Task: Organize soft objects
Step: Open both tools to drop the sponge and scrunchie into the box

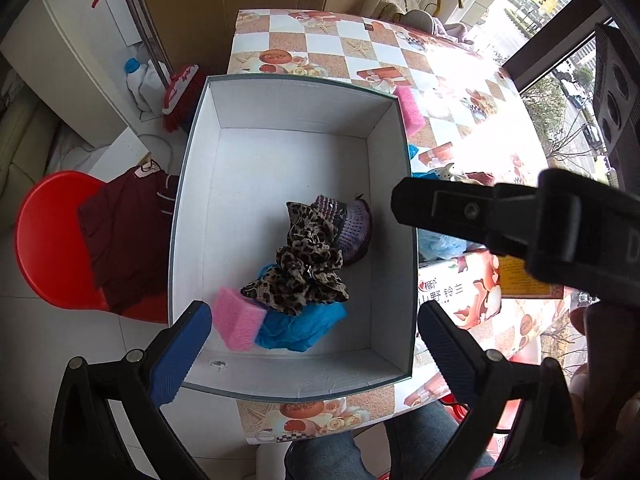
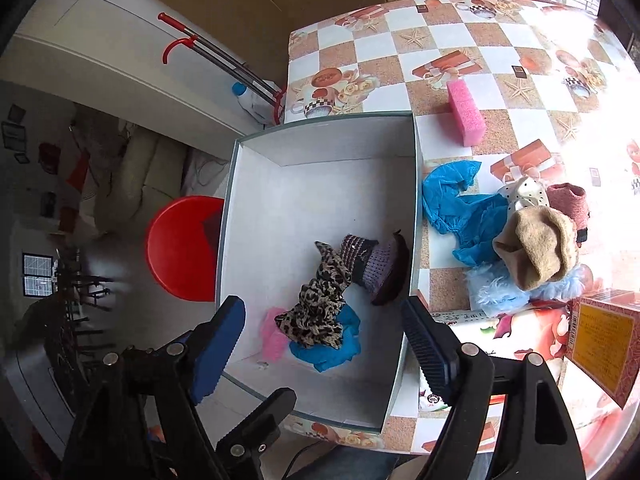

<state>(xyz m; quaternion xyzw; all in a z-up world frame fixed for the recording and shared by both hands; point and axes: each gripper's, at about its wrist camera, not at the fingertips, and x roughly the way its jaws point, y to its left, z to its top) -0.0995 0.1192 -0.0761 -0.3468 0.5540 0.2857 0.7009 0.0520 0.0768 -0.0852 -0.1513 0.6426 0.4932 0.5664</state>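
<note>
Both the left claw and right claw are held apart, empty, above the box, so another soft item can be fetched from the counter.

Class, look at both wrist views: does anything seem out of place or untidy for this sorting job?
Yes. One pink sponge lies alone on the table, and a heap of soft items topped by a tan hat sits outside the white box. Inside, things lie jumbled in one corner.
</note>
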